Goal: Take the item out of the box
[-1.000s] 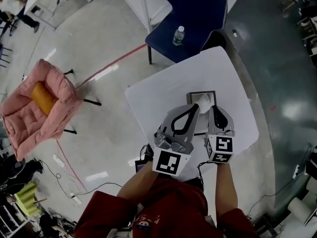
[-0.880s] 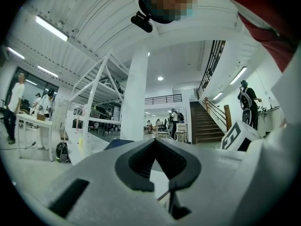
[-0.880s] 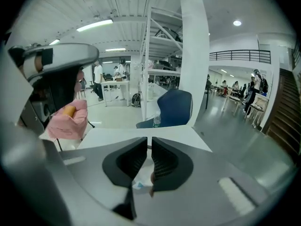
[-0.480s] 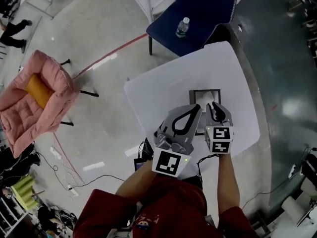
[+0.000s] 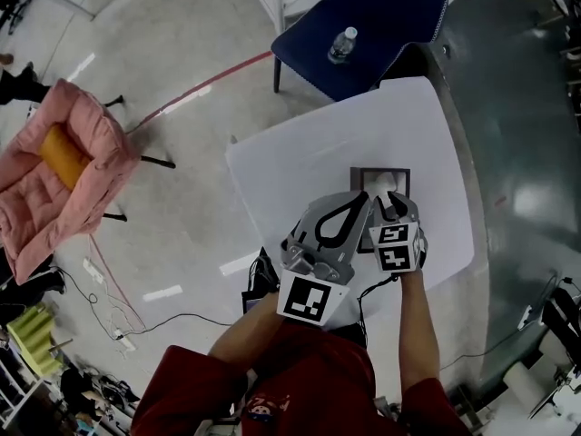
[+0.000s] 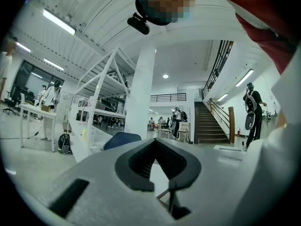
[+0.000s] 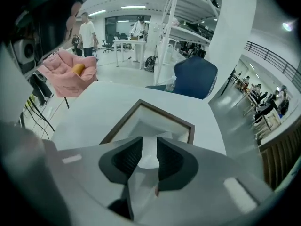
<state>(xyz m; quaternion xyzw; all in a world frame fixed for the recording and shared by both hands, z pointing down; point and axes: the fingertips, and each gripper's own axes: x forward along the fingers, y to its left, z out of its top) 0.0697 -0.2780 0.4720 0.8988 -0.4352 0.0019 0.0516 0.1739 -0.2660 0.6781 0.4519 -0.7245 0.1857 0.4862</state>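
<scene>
Dropping and tilting down, the right gripper (image 7: 149,147) has just spread its jaws wide, not yet pinching the white item (image 7: 149,163) between them, in the box (image 7: 165,115) beneath. Left gripper (image 6: 154,144) is closed, empty. Item looks light, perhaps soft: pinch its middle gently.

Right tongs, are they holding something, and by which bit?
Nothing yet. The right tongs have just been opening and stand apart over the white item in the box, not pressing on it.
</scene>
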